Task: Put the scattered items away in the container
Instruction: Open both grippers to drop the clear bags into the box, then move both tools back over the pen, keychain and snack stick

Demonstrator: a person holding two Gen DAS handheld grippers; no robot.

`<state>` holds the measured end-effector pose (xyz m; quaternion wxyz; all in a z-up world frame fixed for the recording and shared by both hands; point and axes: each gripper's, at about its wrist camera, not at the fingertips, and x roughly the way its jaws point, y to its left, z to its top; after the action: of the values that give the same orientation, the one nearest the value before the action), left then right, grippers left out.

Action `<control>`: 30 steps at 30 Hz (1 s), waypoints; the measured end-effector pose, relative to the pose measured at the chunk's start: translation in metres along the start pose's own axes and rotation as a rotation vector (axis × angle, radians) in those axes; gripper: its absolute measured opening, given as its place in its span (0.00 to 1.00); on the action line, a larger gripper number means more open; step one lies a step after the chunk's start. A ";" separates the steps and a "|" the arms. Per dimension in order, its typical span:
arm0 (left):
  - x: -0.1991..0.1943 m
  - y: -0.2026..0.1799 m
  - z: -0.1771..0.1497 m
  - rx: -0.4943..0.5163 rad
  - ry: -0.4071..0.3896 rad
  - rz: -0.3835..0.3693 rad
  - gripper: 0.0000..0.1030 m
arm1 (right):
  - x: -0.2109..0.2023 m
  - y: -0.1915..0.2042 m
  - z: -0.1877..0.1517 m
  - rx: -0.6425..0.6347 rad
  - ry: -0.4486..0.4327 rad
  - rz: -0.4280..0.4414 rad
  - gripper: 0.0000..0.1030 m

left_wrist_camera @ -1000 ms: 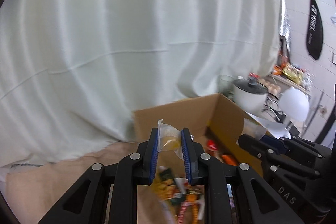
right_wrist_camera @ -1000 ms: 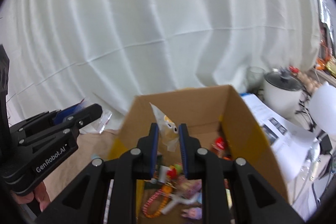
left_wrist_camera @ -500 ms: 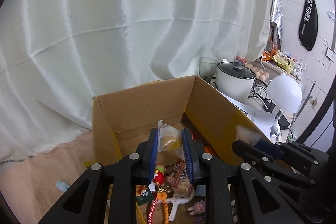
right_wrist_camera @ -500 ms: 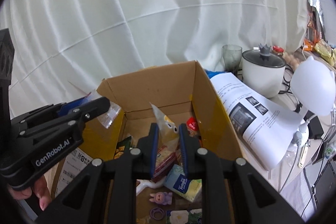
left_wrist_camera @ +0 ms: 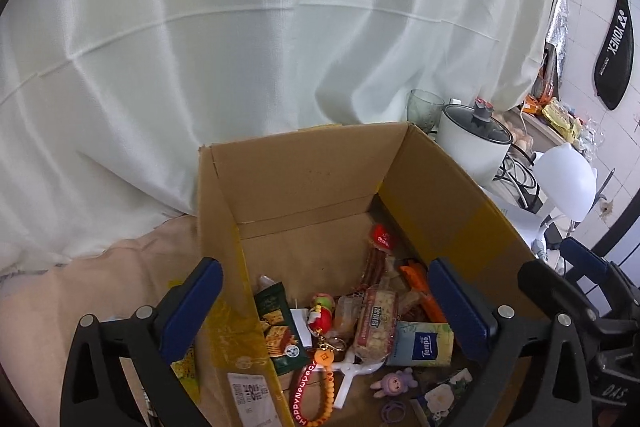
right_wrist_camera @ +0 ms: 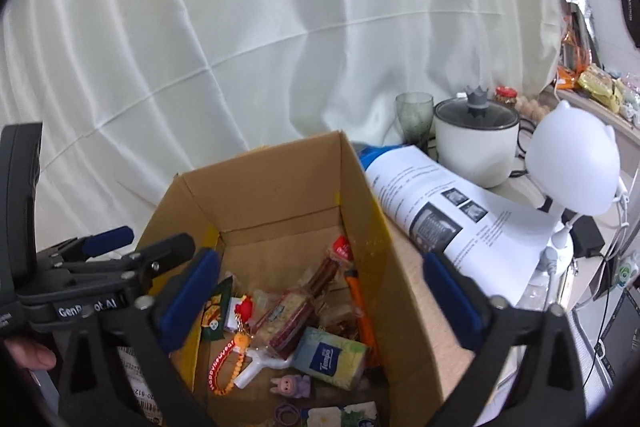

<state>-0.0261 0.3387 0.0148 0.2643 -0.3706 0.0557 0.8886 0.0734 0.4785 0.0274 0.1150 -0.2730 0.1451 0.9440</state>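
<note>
**A:** Over the open brown cardboard box, at the centre of both wrist views, your two grippers are letting go. Half a second ago each pinched a small clear plastic packet; now the left gripper and the right gripper have their blue pads flung wide and their jaws are opening, with nothing between them.

**B:** So where did your packets go?

**A:** You can't pick them out for sure. They are no longer at the pads, and the heap on the box floor is crowded, so they have most likely dropped in among it. Look at the lower middle of the left view: a pale green tissue pack, a long packet of peanut brittle, a dark green cracker packet, a red beaded strap, a small lilac doll and an orange tool all lie inside the walls.

**B:** What does that mean for the tidying?

**A:** Two more items look delivered, and both your tools are free. In the right view, your left tool sits at the left edge, just outside the box wall. The beige cloth left of the box shows little in these views, so turn towards it and check for leftovers.
</note>
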 end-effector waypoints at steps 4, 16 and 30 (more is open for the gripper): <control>-0.015 0.018 -0.001 -0.017 -0.034 0.025 1.00 | -0.001 0.003 0.003 0.011 -0.009 -0.012 1.00; -0.061 0.142 -0.017 -0.139 -0.085 0.232 1.00 | -0.007 0.086 0.014 -0.069 -0.095 0.131 1.00; -0.105 0.271 -0.068 -0.256 -0.072 0.383 1.00 | 0.024 0.242 -0.008 -0.250 -0.048 0.327 1.00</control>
<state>-0.0599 0.0421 0.0117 0.0433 -0.3520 0.0024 0.9350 -0.0144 0.2533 0.0592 -0.0710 -0.2355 0.0662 0.9670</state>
